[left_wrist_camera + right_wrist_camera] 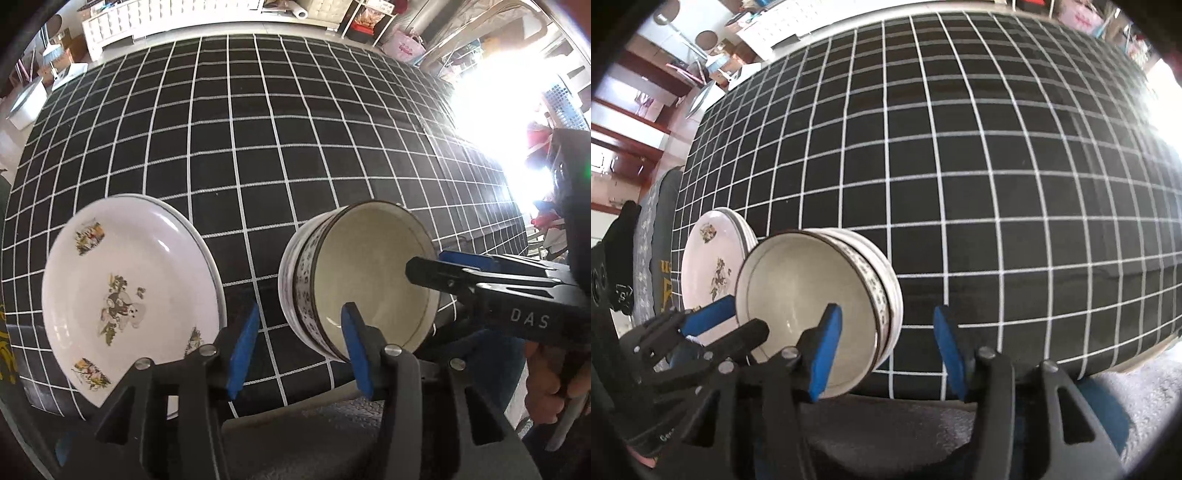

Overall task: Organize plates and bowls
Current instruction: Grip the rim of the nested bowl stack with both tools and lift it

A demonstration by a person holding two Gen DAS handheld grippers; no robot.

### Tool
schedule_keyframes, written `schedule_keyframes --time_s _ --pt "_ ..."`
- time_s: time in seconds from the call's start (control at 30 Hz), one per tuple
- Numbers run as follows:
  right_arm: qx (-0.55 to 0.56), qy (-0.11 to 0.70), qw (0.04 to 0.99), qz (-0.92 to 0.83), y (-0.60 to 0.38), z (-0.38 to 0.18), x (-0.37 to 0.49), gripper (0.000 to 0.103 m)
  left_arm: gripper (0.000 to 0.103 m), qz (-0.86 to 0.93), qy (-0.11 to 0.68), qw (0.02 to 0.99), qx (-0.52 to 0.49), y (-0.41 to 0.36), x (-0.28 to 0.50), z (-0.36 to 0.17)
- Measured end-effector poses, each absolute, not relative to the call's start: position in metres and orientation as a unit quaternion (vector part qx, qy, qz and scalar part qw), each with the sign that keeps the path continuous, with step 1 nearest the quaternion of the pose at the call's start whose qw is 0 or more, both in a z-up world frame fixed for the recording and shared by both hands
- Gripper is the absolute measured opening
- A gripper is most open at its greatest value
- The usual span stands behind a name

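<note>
Bench [280,122]: lying under a black cloth with a white grid, filling most of both wrist views
Plates [129,291]: sitting at about 8 o'clock in the left wrist view as a white stack with small flower and figure prints; in the right wrist view showing at 9 o'clock, partly hidden behind the bowls
Bowls [369,280]: resting just beside the plates, at about 4 o'clock in the left wrist view; cream inside, with a dark patterned band round the outer wall; nested as a stack, the layered rims showing best in the right wrist view [812,306]
Left hand-held gripper [299,350]: pointing steeply down, its blue pads spread apart with only gridded cloth showing between them; one pad is standing in front of the plates' edge, the other in front of the bowls' near rim; whether either pad is touching the crockery I cannot tell
Right hand-held gripper [886,350]: also pointing steeply down with its blue pads spread; the bowls' right-hand wall is sitting in the gap, with no pad pressing on it
Right hand-held gripper seen from the left wrist: reaching in from 3 o'clock, its black finger lying over the bowls' rim
Hand [550,384]: gripping the handle at about 4 o'clock in the left wrist view
</note>
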State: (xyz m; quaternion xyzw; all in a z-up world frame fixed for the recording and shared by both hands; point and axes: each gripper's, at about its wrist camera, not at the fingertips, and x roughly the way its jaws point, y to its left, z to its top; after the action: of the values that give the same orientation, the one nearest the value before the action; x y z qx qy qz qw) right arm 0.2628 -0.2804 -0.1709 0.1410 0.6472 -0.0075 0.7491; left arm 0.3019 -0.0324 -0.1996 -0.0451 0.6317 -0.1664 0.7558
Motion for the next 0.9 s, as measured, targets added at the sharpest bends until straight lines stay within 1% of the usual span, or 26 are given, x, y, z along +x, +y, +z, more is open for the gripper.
schedule_keyframes --time_s 0.2,0.63,0.9 --pt "0.167 0.645 0.746 -0.005 -0.284 -0.184 0.268 0.056 0.043 -0.176 0.646 0.739 -0.067 -0.031 0.308 -0.222" --pt "0.235 0.650 0.722 0.029 -0.291 -0.210 0.276 0.056 0.043 -0.197 0.659 0.720 -0.095 -0.032 0.316 -0.244" --pt "0.234 0.652 0.721 0.032 -0.293 -0.209 0.275 0.057 0.044 -0.211 0.668 0.706 -0.104 -0.037 0.317 -0.260"
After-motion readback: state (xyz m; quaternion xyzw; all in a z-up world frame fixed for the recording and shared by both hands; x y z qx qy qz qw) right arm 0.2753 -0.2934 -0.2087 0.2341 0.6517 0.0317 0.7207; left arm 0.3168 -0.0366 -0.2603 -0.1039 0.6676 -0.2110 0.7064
